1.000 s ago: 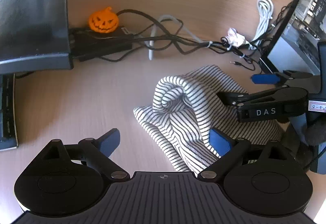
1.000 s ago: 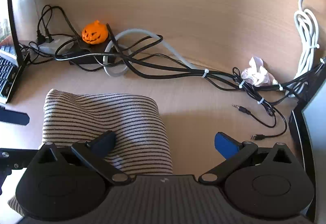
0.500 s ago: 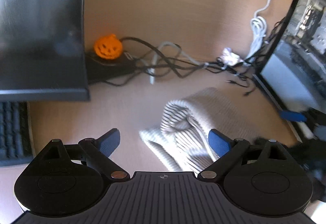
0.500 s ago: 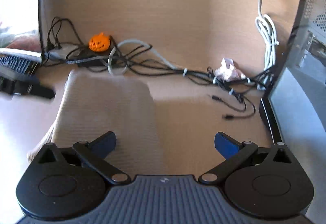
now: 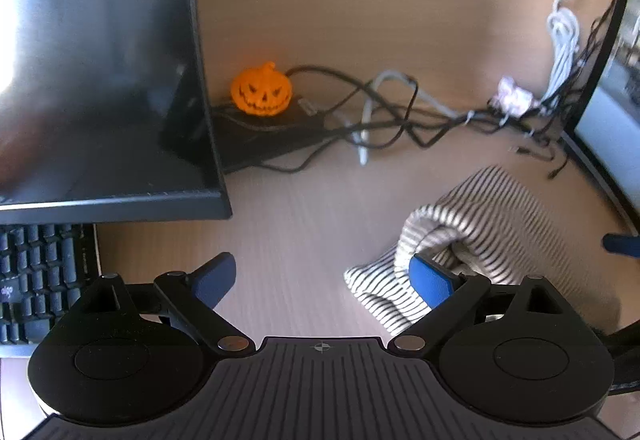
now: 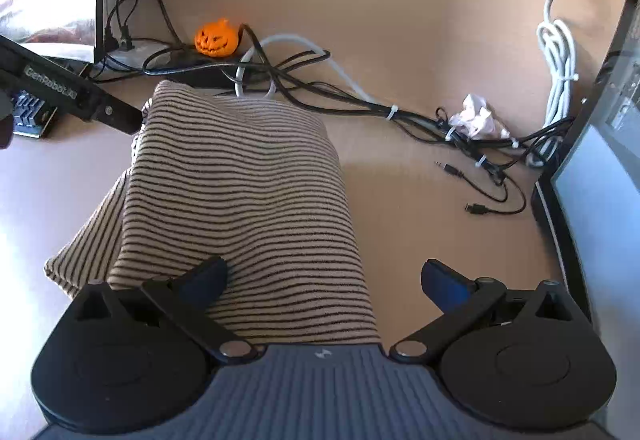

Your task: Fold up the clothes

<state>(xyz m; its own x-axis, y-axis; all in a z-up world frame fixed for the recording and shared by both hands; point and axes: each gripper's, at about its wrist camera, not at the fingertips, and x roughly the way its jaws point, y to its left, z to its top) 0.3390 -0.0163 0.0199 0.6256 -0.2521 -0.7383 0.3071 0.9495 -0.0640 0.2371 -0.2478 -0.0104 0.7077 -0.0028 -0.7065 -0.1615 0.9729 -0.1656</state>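
Legibly, white lettering "GenRobot.AI" along a black bar at the left edge of the right wrist view, on the left gripper (image 6: 104, 112) reaching in from there; faint characters on a keyboard (image 5: 36, 280) key at far left of the left wrist view, too blurred to read.

Soft ribbed knit, pale with thin dark stripes: striped garment (image 6: 240, 208) folded into a thick oblong pad on the tan wood-grain desk (image 6: 420, 232), filling centre-left of the right wrist view, a looser lower layer sticking out at lower left; in the left wrist view same garment (image 5: 480, 224) at lower right, rolled edge curled like a tube, smeared by motion.

Right gripper (image 6: 324, 280) spread wide, clasping nothing, left blue pad over the cloth, right pad over bare desk; left gripper (image 5: 324, 280) likewise splayed and empty-handed, right pad in front of the rolled edge, contact unclear.

Glossy orange plastic pumpkin (image 5: 261, 93) with carved grin, upper centre, on a black box among tangled black and grey cables (image 6: 320, 96); crumpled white paper (image 6: 476, 118) at right; dark monitor (image 5: 100, 80) cut off at upper left.
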